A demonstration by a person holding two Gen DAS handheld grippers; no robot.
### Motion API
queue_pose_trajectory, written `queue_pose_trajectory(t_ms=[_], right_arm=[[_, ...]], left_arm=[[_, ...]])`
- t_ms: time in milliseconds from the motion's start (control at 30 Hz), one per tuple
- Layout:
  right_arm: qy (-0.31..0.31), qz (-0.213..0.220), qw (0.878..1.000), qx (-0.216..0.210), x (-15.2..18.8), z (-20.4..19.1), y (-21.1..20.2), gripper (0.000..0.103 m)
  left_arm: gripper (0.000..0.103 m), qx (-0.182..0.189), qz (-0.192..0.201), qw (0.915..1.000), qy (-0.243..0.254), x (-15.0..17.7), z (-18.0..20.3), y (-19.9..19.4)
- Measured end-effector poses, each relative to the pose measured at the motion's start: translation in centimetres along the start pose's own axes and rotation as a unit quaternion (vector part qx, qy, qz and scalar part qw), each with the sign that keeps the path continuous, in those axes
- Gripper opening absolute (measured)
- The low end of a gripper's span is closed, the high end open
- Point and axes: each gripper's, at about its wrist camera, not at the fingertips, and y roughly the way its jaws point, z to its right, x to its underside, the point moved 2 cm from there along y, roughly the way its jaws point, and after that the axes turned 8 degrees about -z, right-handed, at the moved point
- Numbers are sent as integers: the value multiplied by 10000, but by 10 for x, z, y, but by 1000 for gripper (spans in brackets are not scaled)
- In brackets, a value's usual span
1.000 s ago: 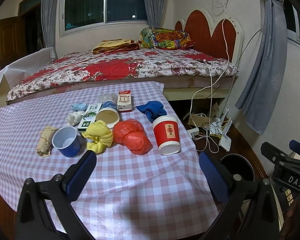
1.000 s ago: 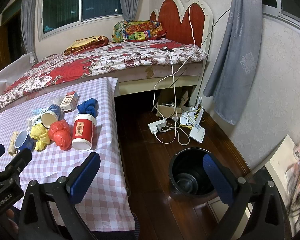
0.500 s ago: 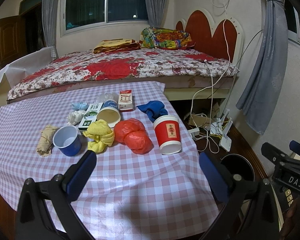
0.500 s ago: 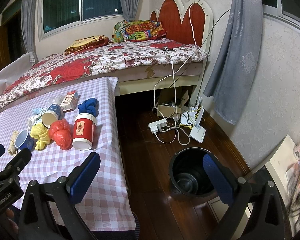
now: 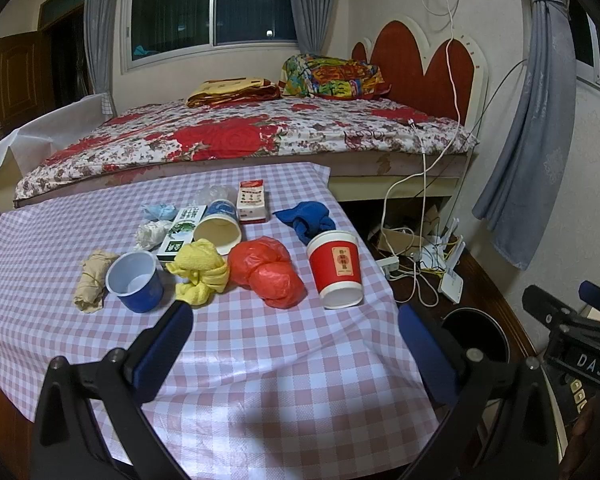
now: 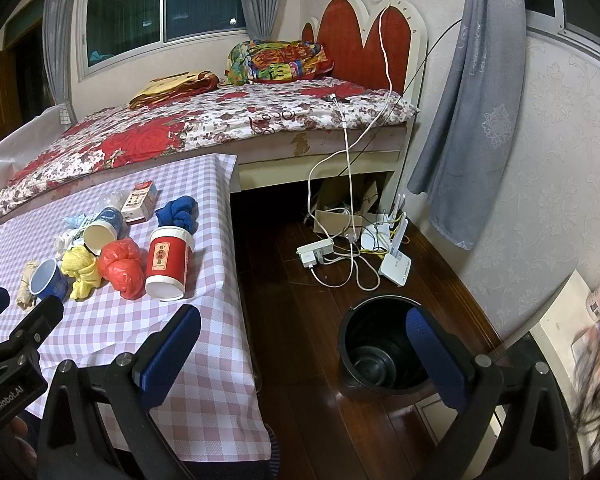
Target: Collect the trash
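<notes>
Trash lies on a pink checked table (image 5: 260, 360): an upside-down red paper cup (image 5: 335, 269) (image 6: 167, 264), a red plastic bag (image 5: 268, 270), a yellow rag (image 5: 200, 270), a blue cup (image 5: 136, 282), a tipped paper cup (image 5: 219, 229), a blue cloth (image 5: 308, 218), small cartons and crumpled wads. A black bin (image 6: 384, 352) stands on the floor right of the table. My left gripper (image 5: 296, 336) is open and empty, short of the trash. My right gripper (image 6: 304, 344) is open and empty, over the floor between table and bin.
A bed (image 5: 240, 136) with a floral cover stands behind the table. A power strip, cables and a white router (image 6: 394, 266) lie on the dark wood floor near the bin. A grey curtain (image 6: 472, 120) hangs at the right wall.
The left gripper has moved slightly closer to the trash on the table. The right gripper has barely moved. Both stay open.
</notes>
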Motion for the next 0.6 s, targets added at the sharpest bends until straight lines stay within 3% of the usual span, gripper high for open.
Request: queue_pose_trajectory(t_ms=[600], right_arm=[[3,-6,10000,-3,0,0,0,103]], left_arm=[[103,29,-2,10000,-9,3,2,0]])
